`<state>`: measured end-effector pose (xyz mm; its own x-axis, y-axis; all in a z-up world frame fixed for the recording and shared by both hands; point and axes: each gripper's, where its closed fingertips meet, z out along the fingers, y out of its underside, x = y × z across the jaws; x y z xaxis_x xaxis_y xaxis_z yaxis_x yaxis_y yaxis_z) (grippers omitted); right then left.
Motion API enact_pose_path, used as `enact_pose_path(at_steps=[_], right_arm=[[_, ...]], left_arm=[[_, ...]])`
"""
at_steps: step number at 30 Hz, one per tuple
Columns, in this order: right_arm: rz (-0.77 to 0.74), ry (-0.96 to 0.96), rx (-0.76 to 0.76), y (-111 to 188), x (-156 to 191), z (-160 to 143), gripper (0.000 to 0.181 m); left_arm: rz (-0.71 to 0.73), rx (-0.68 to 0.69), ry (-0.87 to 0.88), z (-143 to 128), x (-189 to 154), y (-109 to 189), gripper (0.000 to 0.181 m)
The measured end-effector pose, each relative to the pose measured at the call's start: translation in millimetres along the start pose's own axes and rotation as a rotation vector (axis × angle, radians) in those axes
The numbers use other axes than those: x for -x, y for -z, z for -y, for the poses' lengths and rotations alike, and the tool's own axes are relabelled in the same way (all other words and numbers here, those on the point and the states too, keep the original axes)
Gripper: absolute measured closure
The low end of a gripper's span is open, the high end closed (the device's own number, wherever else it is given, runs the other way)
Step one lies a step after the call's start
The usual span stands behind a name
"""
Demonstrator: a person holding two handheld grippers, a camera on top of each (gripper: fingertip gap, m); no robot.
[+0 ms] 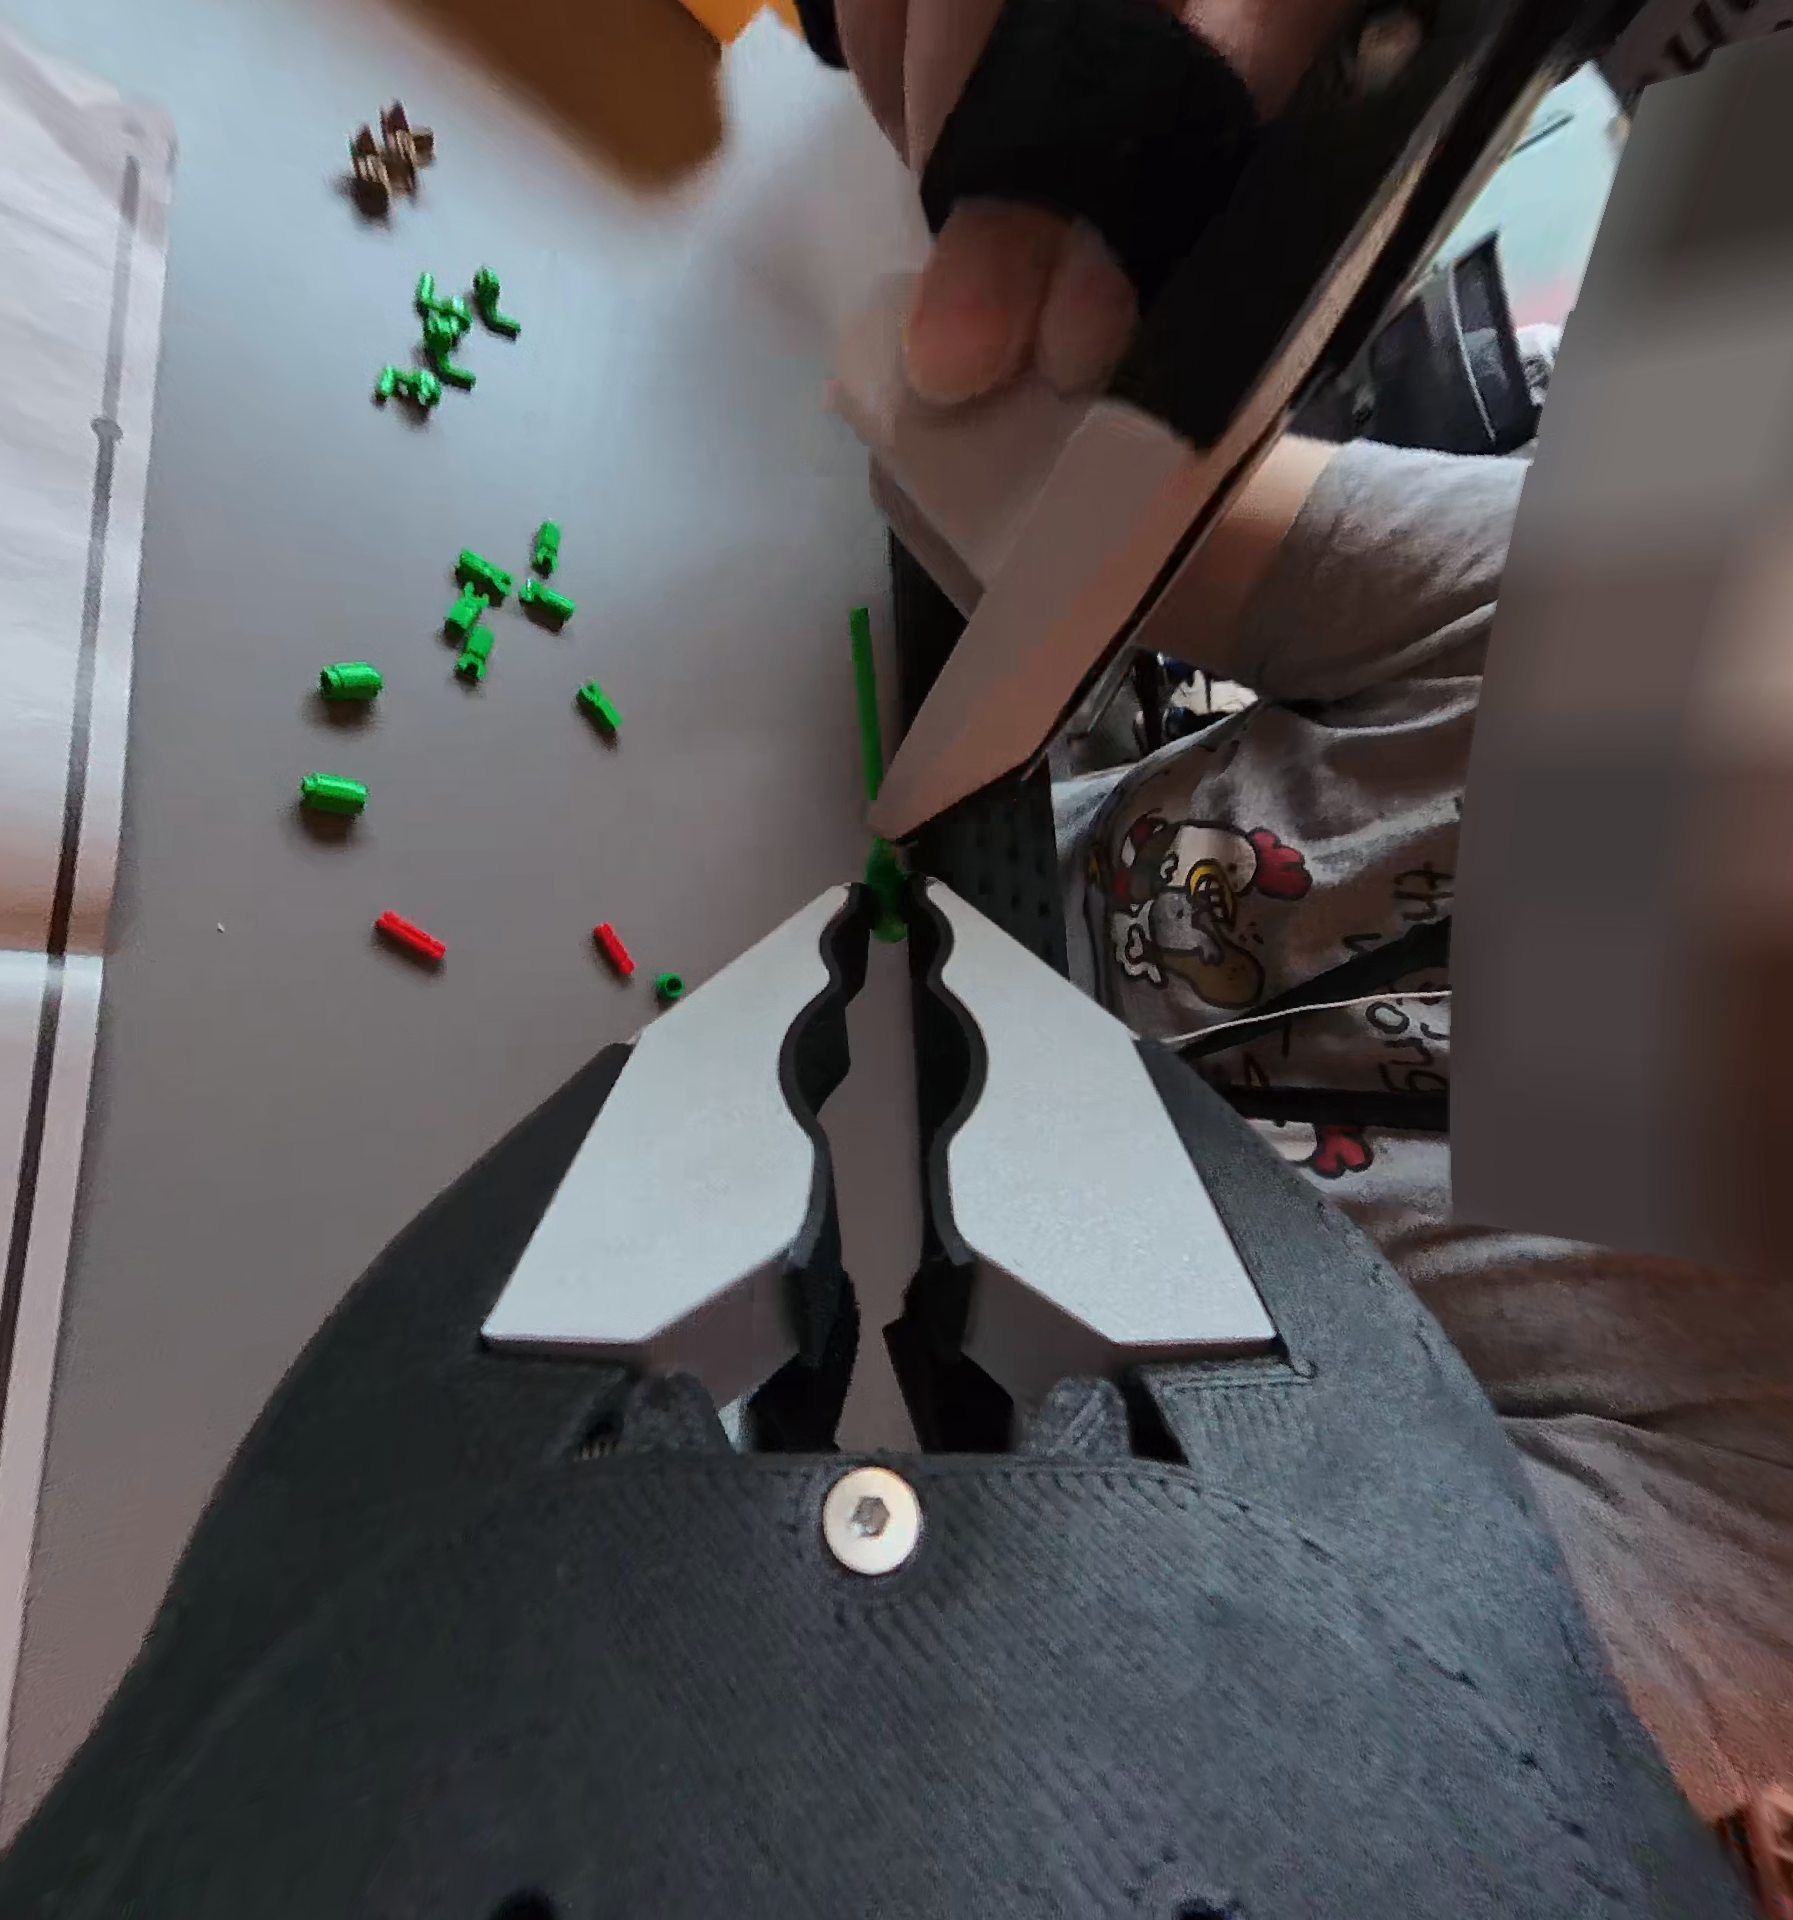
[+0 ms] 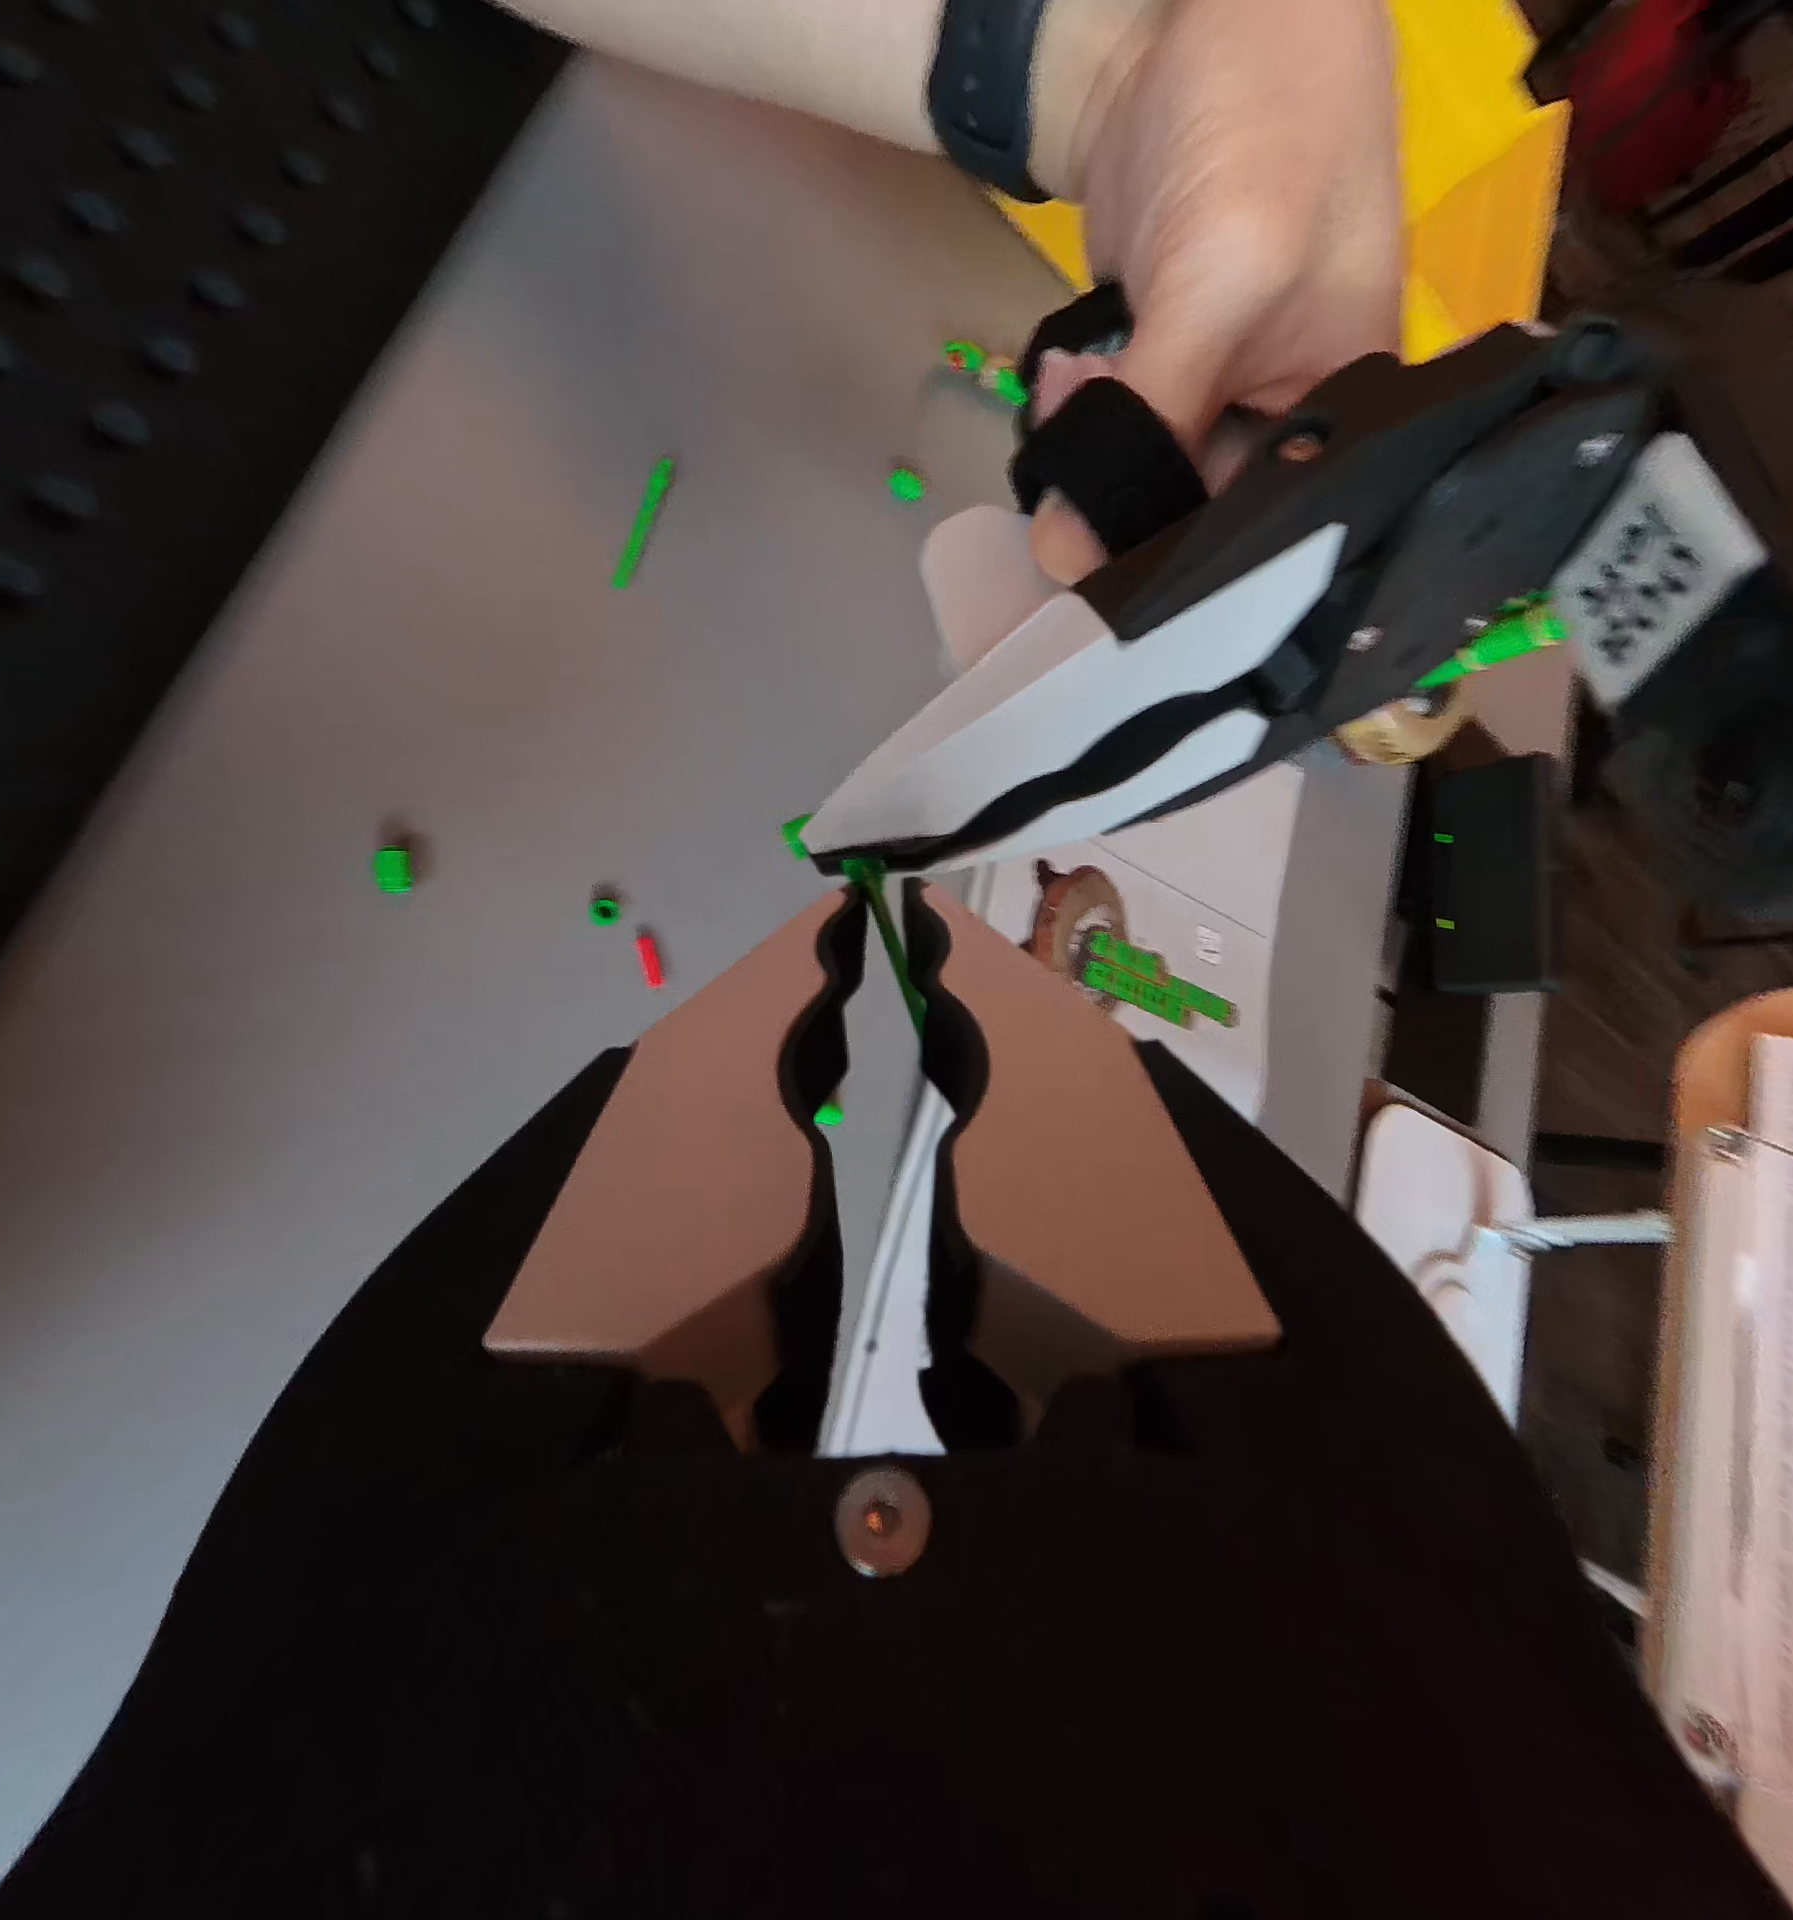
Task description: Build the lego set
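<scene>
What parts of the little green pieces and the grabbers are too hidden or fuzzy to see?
- Left wrist view: the small green piece in the left gripper is mostly covered by the fingertips, so its shape is unclear.
- Left wrist view: the right gripper hides the thin green rod at its lower end.
- Right wrist view: the join between the rod and the green piece is blurred.
- Right wrist view: the booklet is partly behind the right gripper.
</scene>
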<state>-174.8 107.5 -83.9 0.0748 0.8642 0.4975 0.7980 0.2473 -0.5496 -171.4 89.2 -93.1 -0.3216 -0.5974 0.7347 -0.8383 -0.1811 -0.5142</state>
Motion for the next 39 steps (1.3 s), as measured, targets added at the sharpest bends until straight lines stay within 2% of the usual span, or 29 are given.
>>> enact_pose_path(at_steps=[1,4,7,9,10,11,13,14,16,19,24,27,39], right_arm=[[-0.059,0.006,-0.012,7,-9,1,0.166],[-0.261,0.002,-0.046,42,-41,6,0.151],[-0.429,-0.038,-0.222,79,-64,27,0.128],[-0.498,-0.071,-0.269,87,-75,34,0.099],[-0.524,-0.073,-0.233,83,-78,31,0.088],[-0.548,-0.064,-0.173,77,-81,27,0.085],[-0.600,-0.044,-0.069,67,-88,19,0.087],[-0.594,-0.048,-0.041,60,-87,18,0.094],[-0.621,-0.065,-0.021,56,-91,18,0.108],[-0.661,-0.093,-0.033,60,-97,20,0.116],[-0.684,-0.139,-0.074,68,-101,22,0.116],[-0.674,-0.138,-0.075,66,-100,22,0.121],[-0.673,-0.128,-0.080,64,-98,23,0.123]], left_arm=[[0.013,-0.021,-0.020,4,0,2,0.176],[0.075,-0.077,-0.090,15,1,9,0.176],[0.084,-0.228,-0.126,40,-6,21,0.176],[0.077,-0.354,-0.127,57,-12,34,0.176],[0.075,-0.413,-0.126,65,-15,40,0.176],[0.076,-0.460,-0.127,70,-18,45,0.176],[0.101,-0.526,-0.148,79,-23,53,0.176],[0.122,-0.543,-0.162,81,-25,56,0.176],[0.158,-0.569,-0.186,85,-29,59,0.176],[0.213,-0.572,-0.207,86,-29,60,0.176],[0.205,-0.583,-0.213,88,-36,60,0.176],[0.226,-0.581,-0.218,89,-36,59,0.176],[0.285,-0.555,-0.204,87,-35,57,0.176]])
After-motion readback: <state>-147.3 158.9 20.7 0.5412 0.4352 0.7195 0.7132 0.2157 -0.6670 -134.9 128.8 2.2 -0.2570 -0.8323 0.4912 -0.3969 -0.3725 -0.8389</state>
